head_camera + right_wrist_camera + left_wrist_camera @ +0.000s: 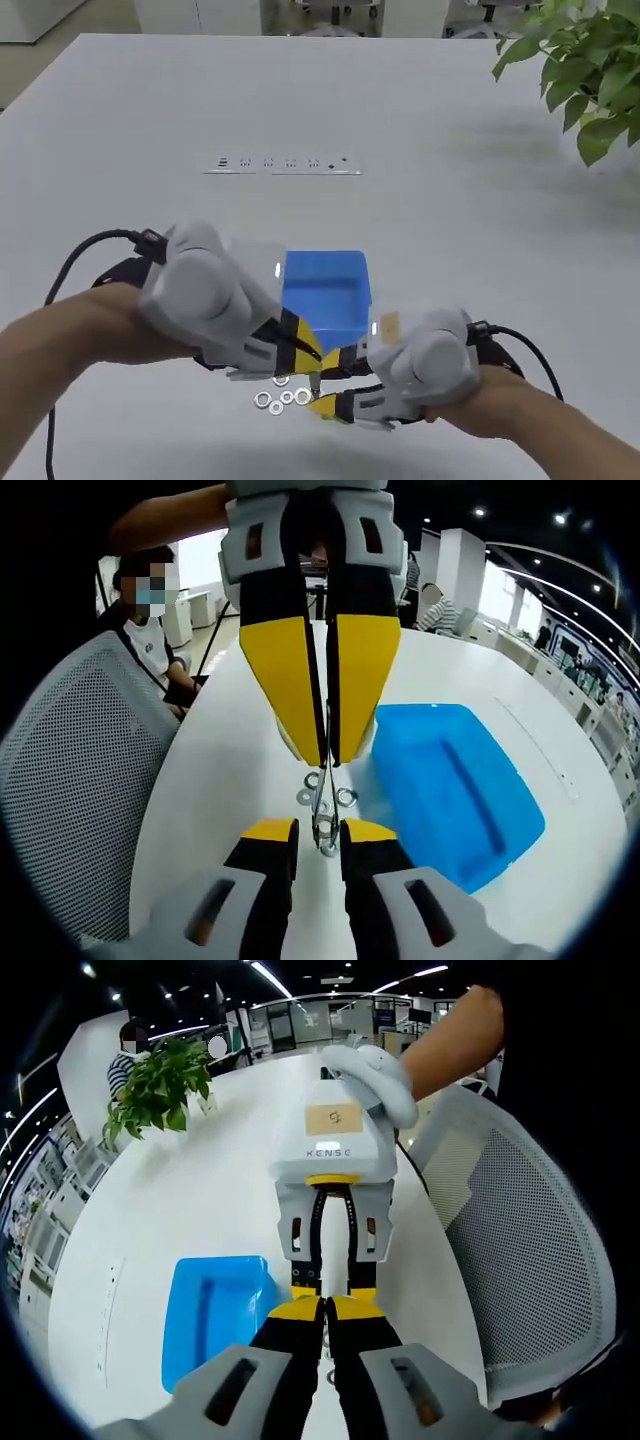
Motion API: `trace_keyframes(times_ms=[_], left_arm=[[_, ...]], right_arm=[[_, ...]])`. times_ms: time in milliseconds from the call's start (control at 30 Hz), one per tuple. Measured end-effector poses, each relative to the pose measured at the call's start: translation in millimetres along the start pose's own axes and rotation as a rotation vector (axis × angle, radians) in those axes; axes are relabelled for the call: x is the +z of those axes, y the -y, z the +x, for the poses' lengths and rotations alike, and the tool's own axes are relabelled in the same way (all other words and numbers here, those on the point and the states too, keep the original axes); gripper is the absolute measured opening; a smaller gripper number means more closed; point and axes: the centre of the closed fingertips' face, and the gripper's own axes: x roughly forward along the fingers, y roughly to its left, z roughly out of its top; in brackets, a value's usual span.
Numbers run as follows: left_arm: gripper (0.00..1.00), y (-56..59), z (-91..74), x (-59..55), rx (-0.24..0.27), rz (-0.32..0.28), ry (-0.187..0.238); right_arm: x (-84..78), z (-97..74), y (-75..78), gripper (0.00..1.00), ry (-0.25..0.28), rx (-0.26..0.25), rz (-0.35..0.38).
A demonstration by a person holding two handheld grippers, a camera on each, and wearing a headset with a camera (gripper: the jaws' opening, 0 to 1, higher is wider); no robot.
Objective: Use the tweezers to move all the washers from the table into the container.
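The thin metal tweezers (323,780) hang between two facing grippers, tips down over several small steel washers (282,399) on the white table. My left gripper (303,350) comes in from the left. Its yellow fingertips (300,690) are shut flat on the tweezers' upper part. My right gripper (321,837) faces it from the right. Its jaws stand a narrow gap apart, pressed on the tweezers' lower end. The washers (322,792) lie just beyond that end. The blue container (326,288) sits right behind both grippers, open and with nothing visible inside.
A white power strip (283,165) lies farther back on the table (420,200). A green potted plant (590,70) stands at the far right corner. A grey mesh chair (80,780) and a seated person are beside the table's near edge.
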Motion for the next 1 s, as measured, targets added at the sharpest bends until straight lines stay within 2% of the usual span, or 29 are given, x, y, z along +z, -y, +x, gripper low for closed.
trace_keyframes(times_ms=[267,1000], left_arm=[[0.06,2.2,1.3,0.8,-0.008,0.0,0.005],[0.06,2.8,2.1,1.0,0.001,0.007,-0.009]], right_arm=[[-3.4,-0.8,2.2,0.12,-0.028,-0.012,-0.013],[-3.7,-1.3,1.4,0.1,-0.044,-0.002,-0.004]])
